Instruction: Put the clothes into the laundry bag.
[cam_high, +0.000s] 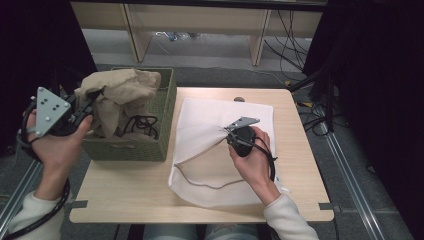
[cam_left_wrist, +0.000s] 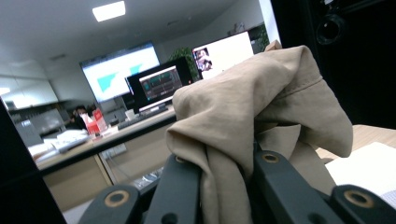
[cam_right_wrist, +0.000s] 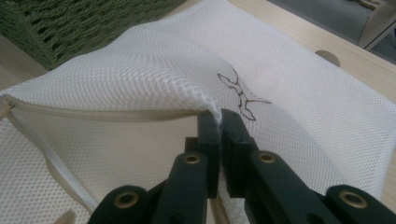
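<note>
A crumpled beige garment (cam_high: 122, 90) hangs over the green woven basket (cam_high: 162, 125) at the table's left. My left gripper (cam_high: 91, 104) is shut on the garment's left side. In the left gripper view the beige cloth (cam_left_wrist: 261, 98) bunches up between and over the jaws of that gripper (cam_left_wrist: 227, 161). A white mesh laundry bag (cam_high: 210, 170) lies flat on the table. My right gripper (cam_high: 228, 131) is shut on the bag's upper layer and lifts it into a ridge. The right gripper view shows the mesh (cam_right_wrist: 289, 93) pinched at that gripper (cam_right_wrist: 219, 117), with the zipped mouth (cam_right_wrist: 93, 114) gaping to the left.
The basket also holds a black cord (cam_high: 142, 125). The wooden table (cam_high: 125, 195) has a bare strip in front of the basket and a small round hole (cam_high: 239, 99) at its far edge. Cables lie on the floor beyond, under a wooden shelf frame (cam_high: 260, 35).
</note>
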